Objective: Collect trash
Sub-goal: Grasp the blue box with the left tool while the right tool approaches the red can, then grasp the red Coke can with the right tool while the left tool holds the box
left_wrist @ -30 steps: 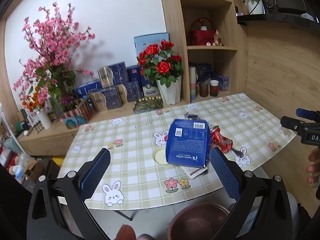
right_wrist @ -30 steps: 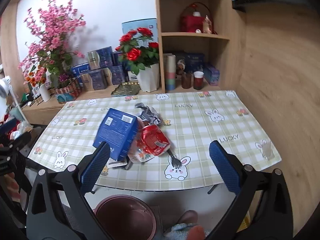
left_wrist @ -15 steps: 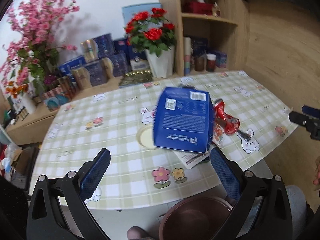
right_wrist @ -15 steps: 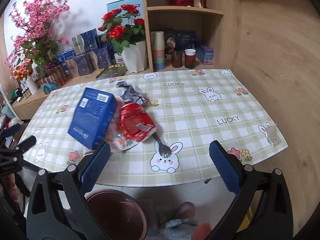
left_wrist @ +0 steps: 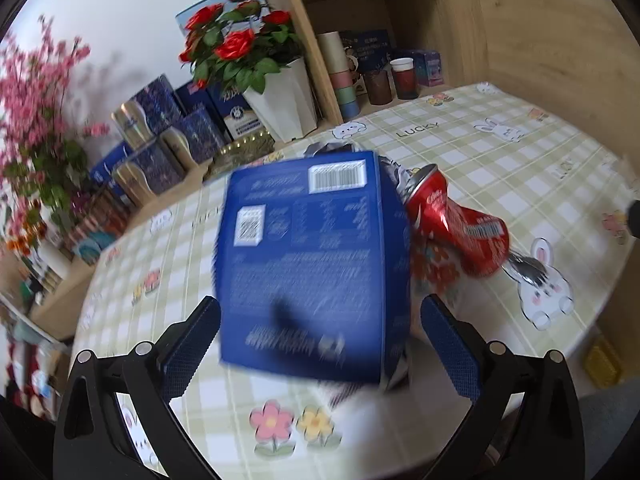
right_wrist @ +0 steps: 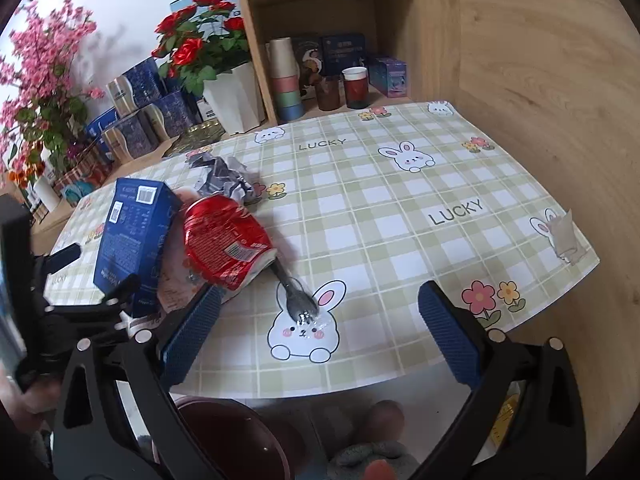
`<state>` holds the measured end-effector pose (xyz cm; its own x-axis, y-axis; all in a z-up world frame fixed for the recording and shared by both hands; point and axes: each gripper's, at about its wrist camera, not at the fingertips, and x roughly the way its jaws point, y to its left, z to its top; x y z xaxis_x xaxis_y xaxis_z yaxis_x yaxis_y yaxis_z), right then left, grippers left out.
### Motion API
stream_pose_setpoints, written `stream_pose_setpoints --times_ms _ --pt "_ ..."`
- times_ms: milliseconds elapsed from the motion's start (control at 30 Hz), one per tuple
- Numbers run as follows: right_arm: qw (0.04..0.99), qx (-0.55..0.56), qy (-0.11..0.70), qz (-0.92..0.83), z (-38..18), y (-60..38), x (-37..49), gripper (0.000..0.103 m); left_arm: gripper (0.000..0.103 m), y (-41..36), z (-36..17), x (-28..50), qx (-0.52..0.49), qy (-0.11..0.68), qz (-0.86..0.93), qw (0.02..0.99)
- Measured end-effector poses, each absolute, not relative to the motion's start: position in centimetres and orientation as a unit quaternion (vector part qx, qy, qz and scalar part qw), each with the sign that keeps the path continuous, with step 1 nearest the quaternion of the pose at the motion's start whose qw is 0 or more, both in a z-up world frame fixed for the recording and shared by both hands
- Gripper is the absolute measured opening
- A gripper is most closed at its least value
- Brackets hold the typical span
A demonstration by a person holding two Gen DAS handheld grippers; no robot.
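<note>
A blue carton (left_wrist: 312, 264) lies on the checked tablecloth (left_wrist: 500, 152), blurred and close. My left gripper (left_wrist: 320, 344) is open, with its blue pads on either side of the carton's near end. Right of the carton lie a crushed red can (left_wrist: 460, 224) and a plastic fork (left_wrist: 524, 270). The right wrist view shows the carton (right_wrist: 136, 232), the can (right_wrist: 224, 236), the fork (right_wrist: 296, 296), crumpled silver foil (right_wrist: 224, 176) and a pinkish wrapper (right_wrist: 176, 276). My right gripper (right_wrist: 320, 332) is open above the table's near edge, empty. A brown bin (right_wrist: 236, 436) sits below the edge.
A white pot of red roses (right_wrist: 232, 96), blue tins (right_wrist: 136, 124) and a shelf with stacked cups (right_wrist: 286, 80) line the far side. A wooden wall (right_wrist: 540, 80) closes the right. A person's slippered foot (right_wrist: 372, 456) is beside the bin.
My left gripper has moved forward and down to the blue carton, which now fills the space between its fingers. My right gripper has come closer to the table edge near the fork.
</note>
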<state>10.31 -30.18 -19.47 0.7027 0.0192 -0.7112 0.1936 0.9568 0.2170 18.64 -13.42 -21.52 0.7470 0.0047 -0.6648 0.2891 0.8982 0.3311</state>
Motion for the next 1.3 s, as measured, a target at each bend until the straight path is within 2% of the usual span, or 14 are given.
stream_pose_setpoints --times_ms 300,367,400,433,467,533,633,733,1000,1300 --pt "0.912 0.148 0.38 -0.042 -20.2 -31.2 11.1 0.097 0.098 -17.4 -24.8 22.5 0.287 0.341 -0.006 0.895" --pt "0.912 0.147 0.38 -0.039 -20.1 -31.1 11.1 0.097 0.095 -17.1 -24.5 22.6 0.281 0.342 -0.016 0.897" --pt "0.913 0.146 0.379 -0.038 -20.1 -31.1 11.1 0.097 0.085 -16.5 -23.9 22.4 0.272 0.343 -0.031 0.899" --pt "0.913 0.145 0.379 -0.037 -20.2 -31.1 11.2 0.097 0.068 -16.1 -23.6 22.3 0.265 0.349 -0.046 0.898" --pt "0.913 0.144 0.379 -0.036 -20.2 -31.1 11.2 0.097 0.062 -15.4 -23.1 22.2 0.255 0.357 -0.054 0.897" --pt "0.913 0.144 0.38 -0.034 -20.2 -30.9 11.3 0.097 0.037 -13.9 -22.1 21.9 0.228 0.361 -0.057 0.902" --pt "0.913 0.148 0.379 -0.029 -20.1 -30.6 11.2 0.097 0.027 -9.9 -19.7 21.9 0.161 0.37 -0.052 0.914" --pt "0.914 0.146 0.379 -0.022 -19.8 -29.9 11.4 0.097 0.022 -5.9 -17.8 22.3 0.111 0.379 -0.052 0.917" --pt "0.915 0.136 0.381 -0.005 -19.0 -28.0 11.9 0.097 0.017 3.2 -15.8 23.5 -0.026 0.402 -0.037 0.915" --pt "0.911 0.116 0.395 0.004 -19.5 -27.2 13.1 0.097 0.019 5.6 -18.8 25.4 -0.036 0.425 -0.034 0.904"
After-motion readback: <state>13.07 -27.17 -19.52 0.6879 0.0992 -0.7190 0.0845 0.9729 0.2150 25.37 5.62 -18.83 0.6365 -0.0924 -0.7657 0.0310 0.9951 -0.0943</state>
